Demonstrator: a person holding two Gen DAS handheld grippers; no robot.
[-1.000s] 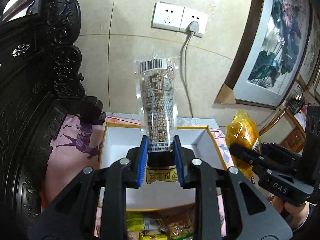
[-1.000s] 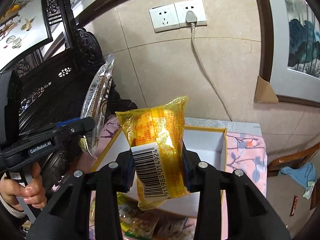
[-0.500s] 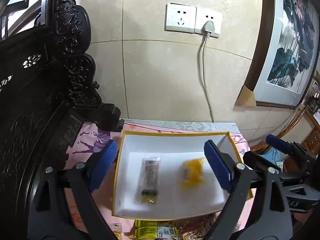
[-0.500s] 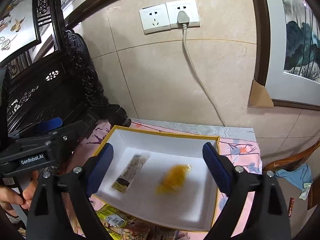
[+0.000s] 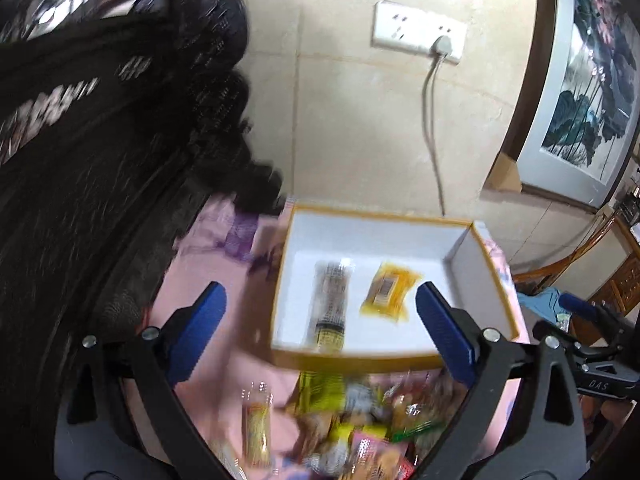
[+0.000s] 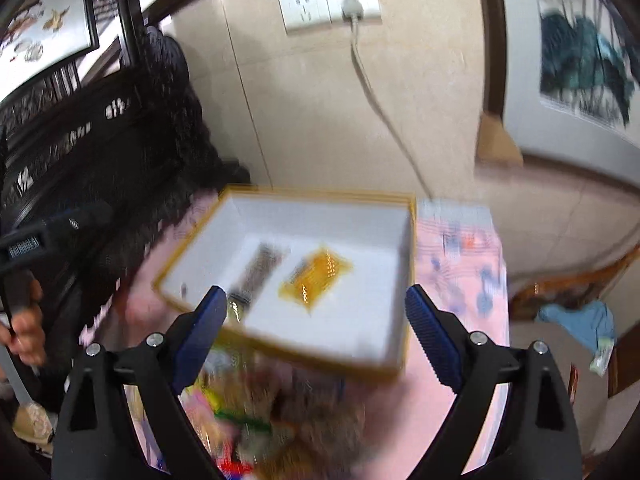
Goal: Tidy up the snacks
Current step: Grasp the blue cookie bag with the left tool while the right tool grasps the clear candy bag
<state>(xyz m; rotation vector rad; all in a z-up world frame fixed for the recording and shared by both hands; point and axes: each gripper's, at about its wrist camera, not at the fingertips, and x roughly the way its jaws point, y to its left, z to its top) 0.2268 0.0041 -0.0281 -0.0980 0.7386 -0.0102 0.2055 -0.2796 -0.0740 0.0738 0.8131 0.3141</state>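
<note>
Left wrist view: left gripper [image 5: 318, 334] empty, jaws wide apart, above the near edge of the white box [image 5: 490, 284]. Inside lie the long patterned packet [image 5: 330, 304] and, just right of it, the yellow packet [image 5: 388, 292]. Loose snack pile [image 5: 352, 424] sits on the bench in front of the box, blurred. Risk: grabbing into that heap may catch two wrappers at once.

Right wrist view: right gripper [image 6: 312, 334] likewise empty, jaws spread. Box rim [image 6: 404, 352] lies between jaws and pile [image 6: 256, 416]; a low swing could clip it. Carved dark furniture [image 6: 120, 152] crowds the left; wall cord [image 6: 380, 108] hangs beyond.
</note>
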